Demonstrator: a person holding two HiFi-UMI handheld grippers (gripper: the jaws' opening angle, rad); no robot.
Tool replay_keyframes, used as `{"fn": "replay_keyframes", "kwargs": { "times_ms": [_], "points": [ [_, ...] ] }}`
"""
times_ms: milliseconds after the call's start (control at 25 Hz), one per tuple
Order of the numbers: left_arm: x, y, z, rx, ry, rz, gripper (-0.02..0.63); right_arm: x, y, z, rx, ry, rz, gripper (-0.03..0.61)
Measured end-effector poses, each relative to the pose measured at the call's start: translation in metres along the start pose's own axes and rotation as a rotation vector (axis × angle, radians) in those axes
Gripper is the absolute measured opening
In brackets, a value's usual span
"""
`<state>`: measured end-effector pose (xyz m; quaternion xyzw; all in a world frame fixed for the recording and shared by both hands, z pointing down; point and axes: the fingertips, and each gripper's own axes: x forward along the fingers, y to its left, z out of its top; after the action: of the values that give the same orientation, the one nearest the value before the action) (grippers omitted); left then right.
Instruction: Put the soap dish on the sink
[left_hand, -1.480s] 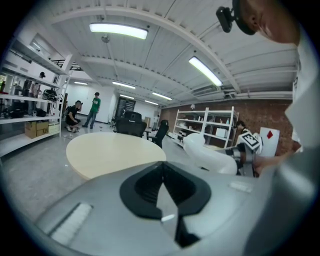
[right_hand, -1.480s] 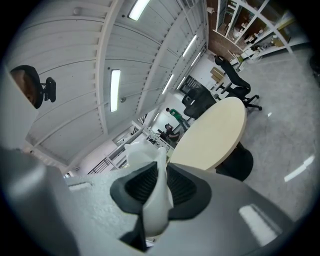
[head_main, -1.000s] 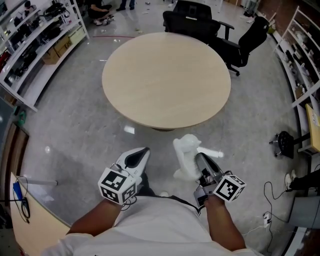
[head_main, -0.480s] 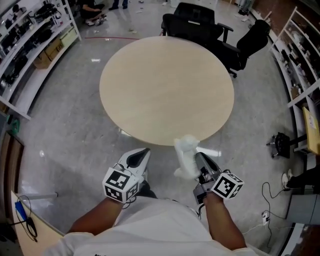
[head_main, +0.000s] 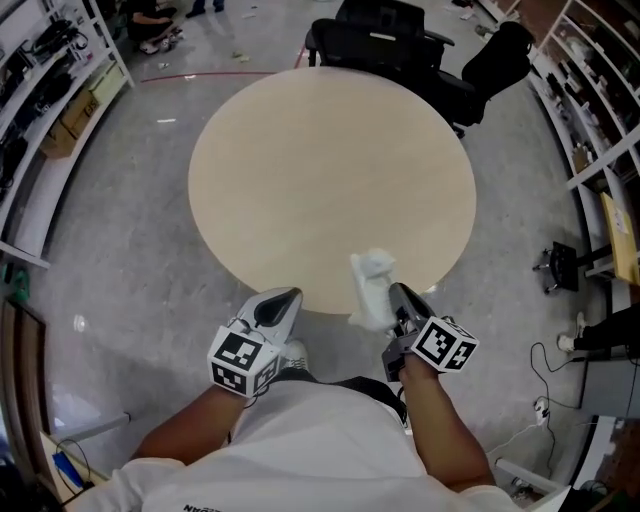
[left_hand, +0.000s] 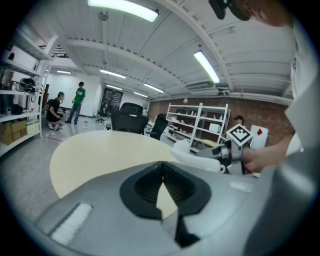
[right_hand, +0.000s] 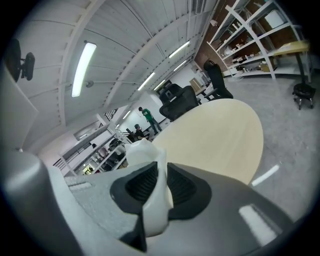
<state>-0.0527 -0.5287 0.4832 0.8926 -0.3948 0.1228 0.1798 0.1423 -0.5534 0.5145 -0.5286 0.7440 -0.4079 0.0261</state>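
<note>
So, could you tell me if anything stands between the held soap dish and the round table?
Nothing visible does: the right claw holds the soap dish at the near edge of the bare table. No sink shows.

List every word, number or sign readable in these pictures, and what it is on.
No readable words or numbers.
Cube on left gripper: black-and-white square marker, no letters.
Cube on right gripper: the same.
Shirt print: cut off, unreadable.
Shelf boxes: too small.
White panel: red diamond, no text.
</note>
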Motion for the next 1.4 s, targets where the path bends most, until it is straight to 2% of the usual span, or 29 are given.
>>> {"fn": "replay_keyframes", "kwargs": {
  "times_ms": [200, 320, 400, 560, 920, 1240, 1400],
  "points": [
    [0.008, 0.024, -0.004, -0.014, 0.035, -0.014, 0.008, 0.049, -0.021, -0.012, -0.014, 0.04, -0.132, 0.064],
    [0.012, 0.025, -0.008, -0.037, 0.054, -0.026, 0.008, 0.075, -0.032, -0.021, -0.058, 0.093, -0.193, 0.064],
    [0.017, 0.021, -0.01, -0.045, 0.063, -0.033, 0.008, 0.087, -0.044, -0.026, -0.041, 0.122, -0.231, 0.064],
    [0.024, 0.027, -0.013, -0.074, 0.064, -0.009, 0.008, 0.112, -0.065, -0.036, -0.01, 0.166, -0.288, 0.064],
    [0.025, 0.037, -0.018, -0.111, 0.09, 0.028, 0.008, 0.15, -0.077, -0.051, -0.031, 0.239, -0.402, 0.066],
    [0.028, 0.045, -0.022, -0.138, 0.101, 0.041, 0.008, 0.156, -0.073, -0.056, -0.021, 0.242, -0.422, 0.067],
    [0.032, 0.048, -0.022, -0.141, 0.106, 0.037, 0.008, 0.156, -0.066, -0.049, -0.008, 0.244, -0.38, 0.14]
  ]
}}
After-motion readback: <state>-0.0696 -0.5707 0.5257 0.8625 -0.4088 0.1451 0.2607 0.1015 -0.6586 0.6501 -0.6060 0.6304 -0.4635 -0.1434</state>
